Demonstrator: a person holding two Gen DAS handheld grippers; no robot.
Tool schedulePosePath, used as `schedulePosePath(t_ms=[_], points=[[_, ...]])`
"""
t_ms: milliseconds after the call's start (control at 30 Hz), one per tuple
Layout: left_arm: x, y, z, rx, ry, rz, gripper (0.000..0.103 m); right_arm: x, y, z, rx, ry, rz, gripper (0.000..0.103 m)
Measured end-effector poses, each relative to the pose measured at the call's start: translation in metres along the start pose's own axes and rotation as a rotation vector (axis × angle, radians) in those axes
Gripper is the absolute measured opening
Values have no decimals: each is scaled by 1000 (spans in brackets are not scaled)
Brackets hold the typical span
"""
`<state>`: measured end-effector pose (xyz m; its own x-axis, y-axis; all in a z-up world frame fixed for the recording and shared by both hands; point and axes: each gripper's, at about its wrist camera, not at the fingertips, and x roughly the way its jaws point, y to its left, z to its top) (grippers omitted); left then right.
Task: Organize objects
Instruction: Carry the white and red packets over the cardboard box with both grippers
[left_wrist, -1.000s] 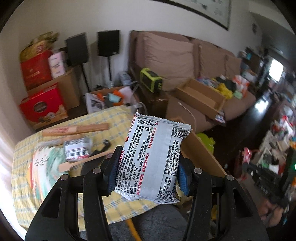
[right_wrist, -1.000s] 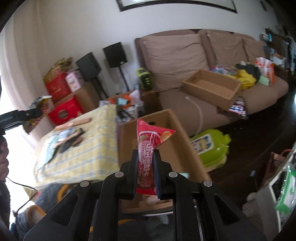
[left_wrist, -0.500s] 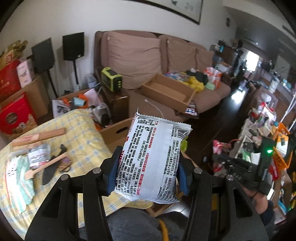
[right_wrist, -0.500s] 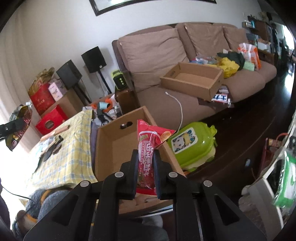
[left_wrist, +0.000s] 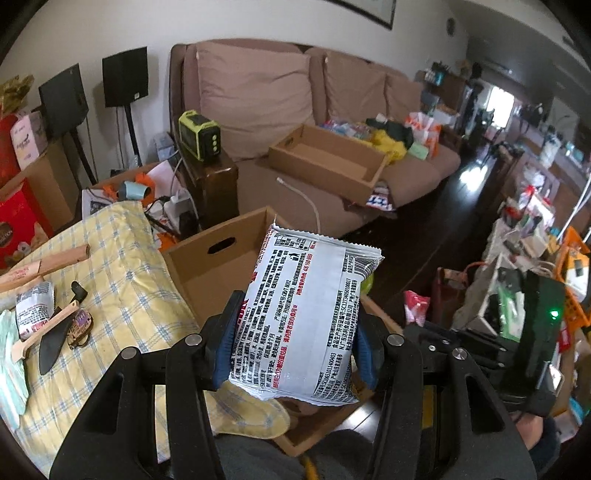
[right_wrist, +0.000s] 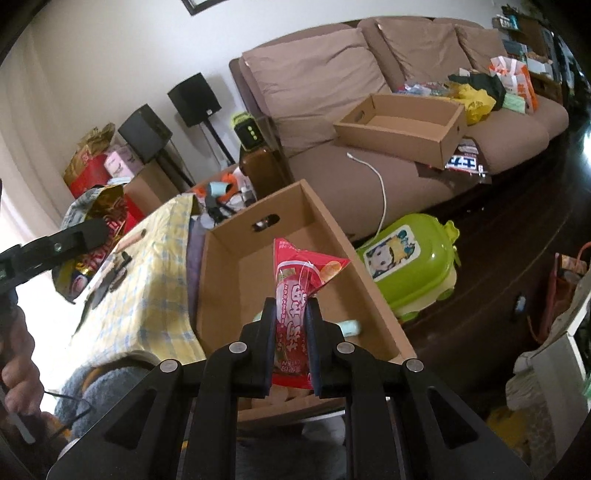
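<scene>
- Nearest, the left gripper (left_wrist: 293, 345) clamps a silver-backed snack pack (left_wrist: 304, 317) at lower centre; the right gripper (right_wrist: 290, 345) pinches a red snack packet (right_wrist: 297, 295).
- Both hang over the open cardboard box (right_wrist: 221, 280) at mid-frame, beside the yellow checked tablecloth (left_wrist: 122, 280).
- Best to lower each inside the walls before letting go, clear of the pale item (right_wrist: 351, 326) on its floor.

A brown sofa (left_wrist: 332, 110) holds an open cardboard tray (left_wrist: 327, 162) and scattered bags. Two black speakers (right_wrist: 173, 107) stand by the wall. A green child's case (right_wrist: 410, 266) lies on the dark floor.
</scene>
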<state>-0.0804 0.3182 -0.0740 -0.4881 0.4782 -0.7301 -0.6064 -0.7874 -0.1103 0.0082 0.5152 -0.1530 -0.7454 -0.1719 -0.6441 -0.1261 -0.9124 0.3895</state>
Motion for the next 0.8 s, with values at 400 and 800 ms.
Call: schedulePosePath(t_ms=[400,800], points=[[33,10,-17,-61,107,-52,50,27,-3,-9,-15,67,-29,14],[50,9,-29,-61,154,-49,50,41,0,-16,-22,128,-45,14]])
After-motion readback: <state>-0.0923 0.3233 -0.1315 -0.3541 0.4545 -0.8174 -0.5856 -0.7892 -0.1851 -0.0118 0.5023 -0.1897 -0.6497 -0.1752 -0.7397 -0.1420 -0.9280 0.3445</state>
